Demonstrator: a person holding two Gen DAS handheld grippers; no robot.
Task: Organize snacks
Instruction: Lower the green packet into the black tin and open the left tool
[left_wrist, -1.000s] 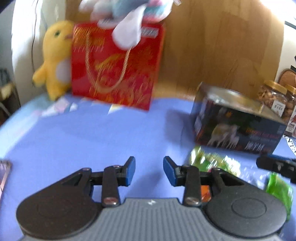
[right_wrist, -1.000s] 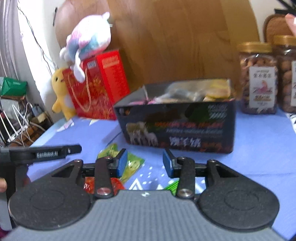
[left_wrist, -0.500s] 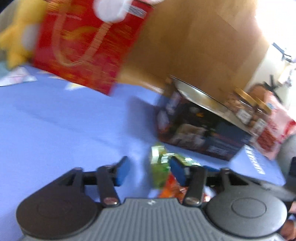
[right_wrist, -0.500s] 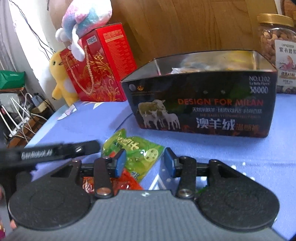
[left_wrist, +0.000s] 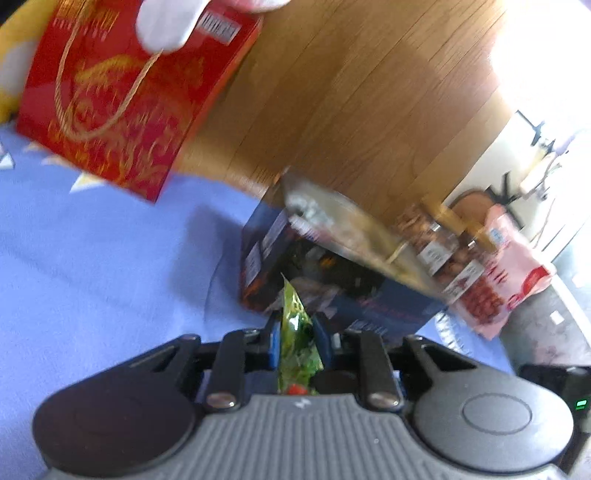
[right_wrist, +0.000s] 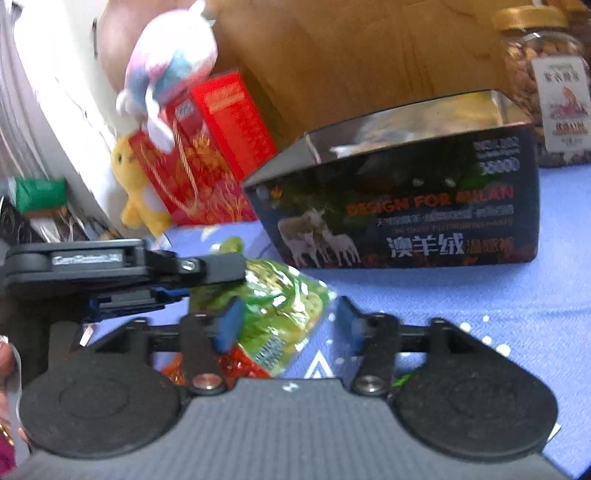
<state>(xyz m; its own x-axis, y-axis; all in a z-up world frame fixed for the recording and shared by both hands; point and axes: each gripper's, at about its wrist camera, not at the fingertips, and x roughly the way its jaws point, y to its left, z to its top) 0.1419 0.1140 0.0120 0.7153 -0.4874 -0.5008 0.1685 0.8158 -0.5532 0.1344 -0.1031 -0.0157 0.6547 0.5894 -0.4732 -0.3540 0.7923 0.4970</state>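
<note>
My left gripper (left_wrist: 297, 339) is shut on a green snack packet (left_wrist: 295, 332), held edge-up just in front of the dark open box (left_wrist: 332, 273). In the right wrist view the same green packet (right_wrist: 280, 306) is held by the left gripper (right_wrist: 218, 269), which reaches in from the left. My right gripper (right_wrist: 288, 325) is open, its blue pads either side of the packet, not touching it. A red-orange packet (right_wrist: 236, 365) lies under the green one. The dark box (right_wrist: 406, 218) with sheep pictures stands just beyond on the blue cloth.
A red gift bag (left_wrist: 122, 96) with a plush toy on top (right_wrist: 173, 70) and a yellow plush (right_wrist: 136, 188) stand at the back left. Nut jars (right_wrist: 543, 81) and a pink snack bag (left_wrist: 502, 273) stand to the right of the box. A wooden board (left_wrist: 351, 92) is behind.
My left gripper has closed on the green packet and lifted it off the cloth toward the box. The right gripper has stayed open and moved a little closer to the packets.
</note>
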